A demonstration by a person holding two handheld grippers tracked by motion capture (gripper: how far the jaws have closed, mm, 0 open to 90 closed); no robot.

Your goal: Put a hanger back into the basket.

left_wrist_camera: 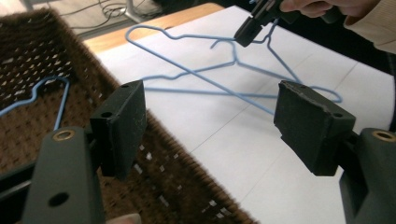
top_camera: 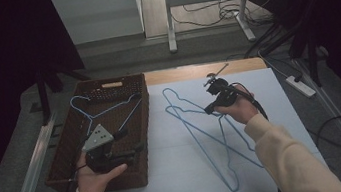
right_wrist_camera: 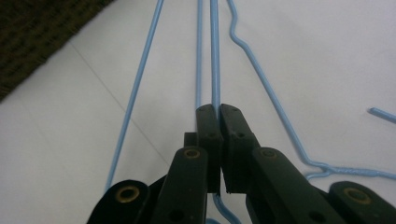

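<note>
On the table [top_camera: 170,177] before me, the basket [top_camera: 139,130] stands at the left and the white sheet [top_camera: 271,107] lies at the right, touching its side. One hanger [top_camera: 92,118] lies inside the basket, toward the far end. Two hangers [top_camera: 199,132] lie crossed on the sheet, in its middle. My left gripper [top_camera: 127,145] hangs over the near part of the basket. My right gripper [top_camera: 208,111] is over the crossed hangers, a wire between its jaws.
</note>
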